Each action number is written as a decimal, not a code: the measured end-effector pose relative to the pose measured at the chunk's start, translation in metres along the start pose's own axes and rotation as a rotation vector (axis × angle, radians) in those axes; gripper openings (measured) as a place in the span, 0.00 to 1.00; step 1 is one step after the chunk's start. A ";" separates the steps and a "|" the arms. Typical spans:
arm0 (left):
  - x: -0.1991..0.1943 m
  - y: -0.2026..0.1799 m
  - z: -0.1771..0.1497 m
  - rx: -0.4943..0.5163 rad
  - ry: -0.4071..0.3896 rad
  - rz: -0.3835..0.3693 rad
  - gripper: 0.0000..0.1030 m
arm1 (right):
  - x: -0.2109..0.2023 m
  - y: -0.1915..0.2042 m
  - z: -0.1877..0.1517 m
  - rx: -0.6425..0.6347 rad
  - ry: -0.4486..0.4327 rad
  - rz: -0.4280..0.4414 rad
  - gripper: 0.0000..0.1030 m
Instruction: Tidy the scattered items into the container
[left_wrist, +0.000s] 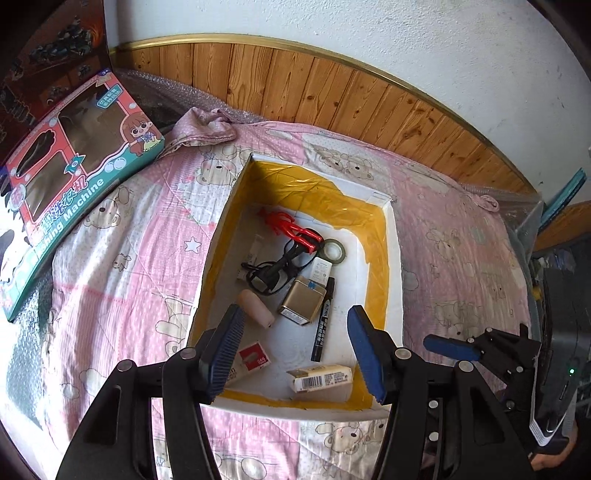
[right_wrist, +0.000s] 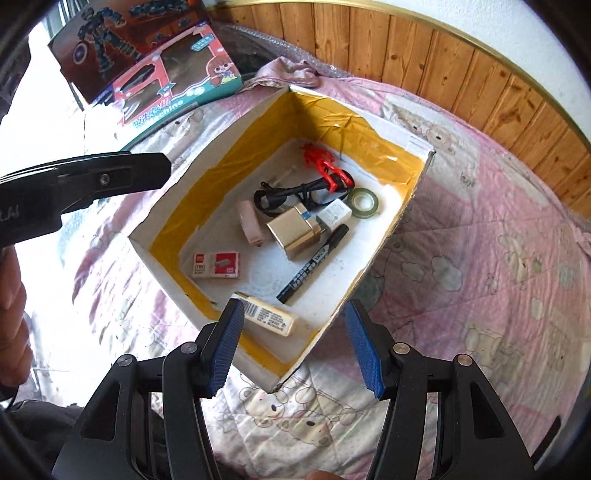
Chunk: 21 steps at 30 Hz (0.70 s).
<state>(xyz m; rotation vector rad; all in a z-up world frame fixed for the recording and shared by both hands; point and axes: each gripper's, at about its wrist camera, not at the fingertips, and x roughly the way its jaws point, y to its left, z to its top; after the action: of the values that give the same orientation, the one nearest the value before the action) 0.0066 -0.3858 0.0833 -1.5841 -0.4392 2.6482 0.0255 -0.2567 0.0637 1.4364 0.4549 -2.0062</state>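
A white box lined with yellow tape (left_wrist: 295, 184) (right_wrist: 240, 155) lies on a pink bear-print bedspread. Inside it are a black marker (left_wrist: 323, 321) (right_wrist: 314, 264), a gold box (left_wrist: 301, 301) (right_wrist: 295, 234), a cream barcode carton (left_wrist: 321, 378) (right_wrist: 269, 314), a staples box (left_wrist: 253, 358) (right_wrist: 216, 264), a tape roll (left_wrist: 334, 251) (right_wrist: 364, 201), a red clip (left_wrist: 291, 227) (right_wrist: 325, 162), a black cable (left_wrist: 273, 269) (right_wrist: 291, 192) and a pink tube (left_wrist: 255, 308) (right_wrist: 251, 221). My left gripper (left_wrist: 295, 350) hovers open over the box's near end, holding nothing. My right gripper (right_wrist: 293, 343) is open above the near corner, also holding nothing.
A toy washing-machine box (left_wrist: 74, 155) (right_wrist: 177, 85) and a dark robot toy box (right_wrist: 110, 40) lean at the bed's far left. A crumpled pink cloth (left_wrist: 207, 125) lies behind the container. Wooden wall panelling (left_wrist: 332, 92) runs along the far side. A hand (right_wrist: 11, 295) shows at the left edge.
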 end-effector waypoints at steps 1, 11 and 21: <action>-0.005 -0.001 -0.002 -0.003 -0.008 -0.001 0.58 | -0.003 0.000 0.001 -0.002 -0.004 -0.014 0.59; -0.045 -0.014 -0.024 0.002 -0.073 0.011 0.62 | -0.025 0.013 0.002 -0.041 -0.047 -0.087 0.59; -0.066 -0.022 -0.037 -0.003 -0.103 -0.010 0.62 | -0.041 0.018 0.001 -0.004 -0.087 -0.040 0.59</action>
<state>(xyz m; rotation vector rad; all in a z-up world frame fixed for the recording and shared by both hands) 0.0681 -0.3671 0.1288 -1.4470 -0.4541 2.7323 0.0455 -0.2588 0.1031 1.3421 0.4527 -2.0891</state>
